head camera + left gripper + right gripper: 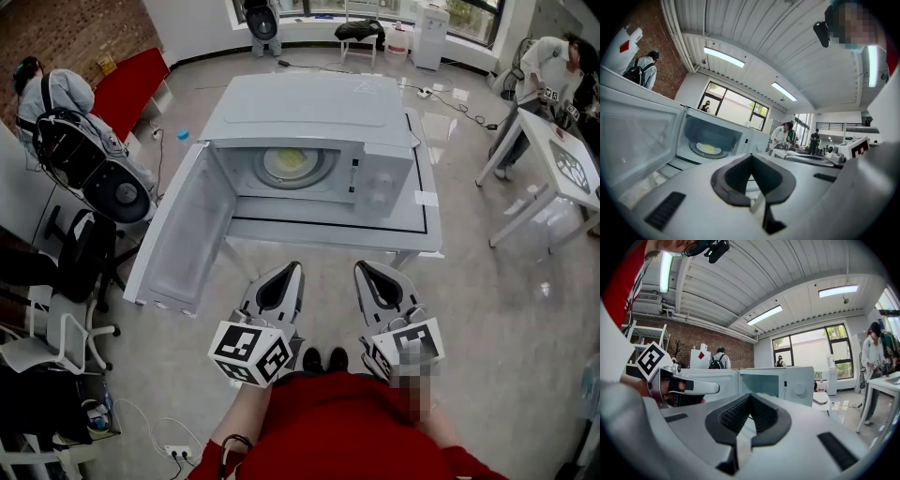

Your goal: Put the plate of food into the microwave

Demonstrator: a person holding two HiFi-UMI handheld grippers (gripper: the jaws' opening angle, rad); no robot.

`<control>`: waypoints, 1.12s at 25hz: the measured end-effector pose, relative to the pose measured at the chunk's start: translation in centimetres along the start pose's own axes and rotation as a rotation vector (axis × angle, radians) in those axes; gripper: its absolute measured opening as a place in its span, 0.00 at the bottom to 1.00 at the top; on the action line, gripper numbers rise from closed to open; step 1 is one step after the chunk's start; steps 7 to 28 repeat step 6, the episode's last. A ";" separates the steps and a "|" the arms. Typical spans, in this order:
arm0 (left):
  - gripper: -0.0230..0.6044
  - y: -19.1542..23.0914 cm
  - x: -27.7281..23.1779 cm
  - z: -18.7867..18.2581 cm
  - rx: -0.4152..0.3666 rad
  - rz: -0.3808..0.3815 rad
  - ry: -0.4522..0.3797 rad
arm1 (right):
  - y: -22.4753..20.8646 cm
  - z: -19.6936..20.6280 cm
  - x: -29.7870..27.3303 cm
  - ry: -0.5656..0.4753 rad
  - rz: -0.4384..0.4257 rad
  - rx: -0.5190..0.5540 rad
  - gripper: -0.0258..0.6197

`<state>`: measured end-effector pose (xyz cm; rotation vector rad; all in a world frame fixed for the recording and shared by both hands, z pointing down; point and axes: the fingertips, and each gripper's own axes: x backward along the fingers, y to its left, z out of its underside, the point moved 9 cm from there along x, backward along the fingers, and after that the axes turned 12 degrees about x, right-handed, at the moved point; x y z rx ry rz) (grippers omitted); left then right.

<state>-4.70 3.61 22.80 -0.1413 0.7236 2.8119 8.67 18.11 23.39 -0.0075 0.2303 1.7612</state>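
Plate of food (pixel 292 165) sits on the round tray inside the microwave (pixel 309 108), whose door (pixel 178 239) hangs wide open to the left; the oven stands on a low white table (pixel 328 230). From the head view, the left gripper (pixel 289 277) and the right gripper (pixel 366 275) are held side by side close to the person's red-clad body, short of the table edge and well apart from the oven, both pointing towards it. Each has its jaws drawn together with nothing between them. In the left gripper view, the left gripper (pixel 751 161) shows its dark pads meeting at the tips and holding nothing; beyond them the open door (pixel 637 131) fills the left side, and the plate (pixel 708 148), with pale yellow food on it, lies in the lit cavity of the microwave (pixel 752 140). In the right gripper view, the right gripper (pixel 750 399) likewise has its pads pressed together, empty; the left gripper (pixel 689 387) appears just beside it on the left, and the microwave (pixel 797 385) stands ahead with its door (pixel 712 380) swung out. The plate cannot be made out from this side.
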 end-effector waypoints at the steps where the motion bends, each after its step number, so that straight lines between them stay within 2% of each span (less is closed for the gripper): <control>1: 0.05 0.0 0.1 0.0 0.001 -0.001 -0.001 | 0.0 0.0 0.0 0.000 -0.001 0.003 0.06; 28: 0.05 -0.1 0.2 -0.1 0.007 -0.002 0.001 | 0.3 -0.1 0.3 -0.003 0.000 0.011 0.06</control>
